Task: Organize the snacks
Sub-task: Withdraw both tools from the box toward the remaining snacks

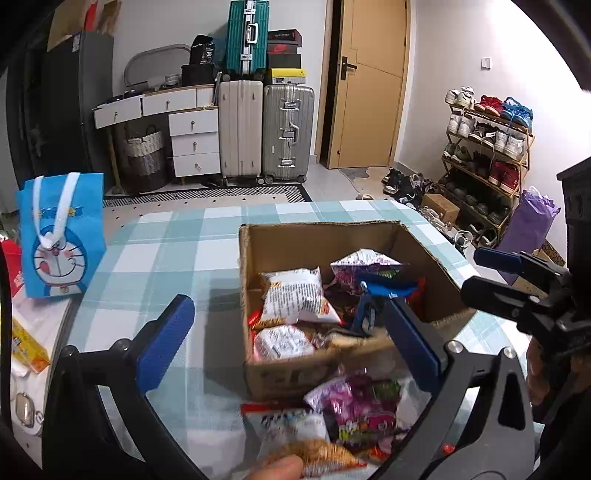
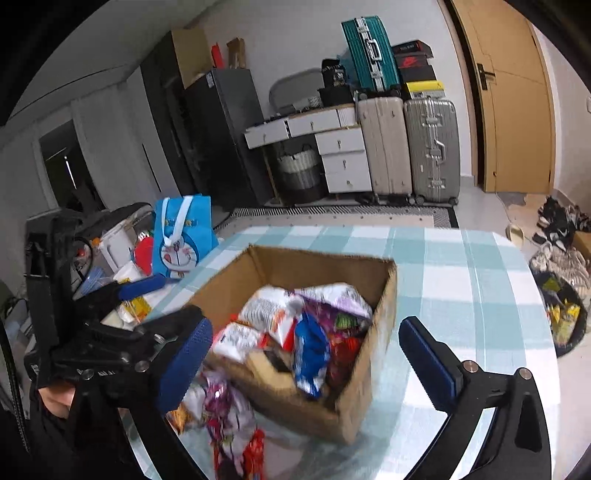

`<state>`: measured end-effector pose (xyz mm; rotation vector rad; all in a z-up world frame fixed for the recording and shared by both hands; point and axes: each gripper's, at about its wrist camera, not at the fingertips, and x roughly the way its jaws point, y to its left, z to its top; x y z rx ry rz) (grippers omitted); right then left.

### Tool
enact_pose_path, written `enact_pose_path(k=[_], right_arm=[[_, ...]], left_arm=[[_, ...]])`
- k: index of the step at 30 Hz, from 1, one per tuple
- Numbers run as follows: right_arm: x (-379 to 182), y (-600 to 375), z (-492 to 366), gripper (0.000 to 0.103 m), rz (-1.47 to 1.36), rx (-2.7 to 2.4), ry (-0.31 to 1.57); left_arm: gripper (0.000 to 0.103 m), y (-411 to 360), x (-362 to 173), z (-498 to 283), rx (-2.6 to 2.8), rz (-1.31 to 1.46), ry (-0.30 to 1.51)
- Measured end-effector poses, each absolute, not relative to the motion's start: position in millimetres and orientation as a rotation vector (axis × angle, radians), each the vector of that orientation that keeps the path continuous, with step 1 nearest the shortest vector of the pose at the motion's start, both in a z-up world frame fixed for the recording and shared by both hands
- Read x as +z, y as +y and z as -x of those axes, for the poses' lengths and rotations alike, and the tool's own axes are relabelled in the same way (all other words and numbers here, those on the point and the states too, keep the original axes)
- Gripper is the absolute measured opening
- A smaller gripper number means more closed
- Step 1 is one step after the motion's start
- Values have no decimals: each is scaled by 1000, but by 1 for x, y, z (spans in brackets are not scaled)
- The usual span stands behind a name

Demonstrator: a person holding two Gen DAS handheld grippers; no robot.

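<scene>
Snack packets sit in and beside an open brown cardboard box (image 1: 325,240) on the round table with a teal-and-white checked cloth (image 1: 166,243). Behind stand three hard suitcases (teal (image 1: 246,35) stacked above a beige one (image 1: 240,127) and a silver one (image 1: 288,131)). At the table's left edge stands one blue cartoon-cat tote bag (image 1: 61,236). Inside the box lie two white printed packets (image 1: 293,295), a purple one (image 1: 364,264) and a blue one (image 2: 312,350); more packets (image 1: 354,406) are heaped on the cloth in front. The left gripper (image 1: 295,350) and right gripper (image 2: 306,354) both gape wide, gripping nothing.
</scene>
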<state>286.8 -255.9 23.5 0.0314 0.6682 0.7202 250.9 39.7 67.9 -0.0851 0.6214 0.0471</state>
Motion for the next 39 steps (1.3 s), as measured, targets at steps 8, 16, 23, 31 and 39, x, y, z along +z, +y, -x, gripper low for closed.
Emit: enact_pose_path(k=[8, 16, 23, 31, 39], right_arm=[[23, -277, -247, 102, -44, 685, 680], [18, -276, -203, 102, 35, 687, 702], [-7, -283, -169, 102, 65, 684, 749], [-43, -300, -144, 102, 36, 669, 834], [-55, -305, -123, 102, 61, 678, 869]], left_arm=[[102, 36, 71, -192, 49, 88, 614], [102, 26, 58, -150, 46, 80, 635], [102, 29, 35, -126, 50, 110, 686], [102, 25, 19, -104, 46, 138, 711], [102, 14, -1, -93, 17, 125, 750]])
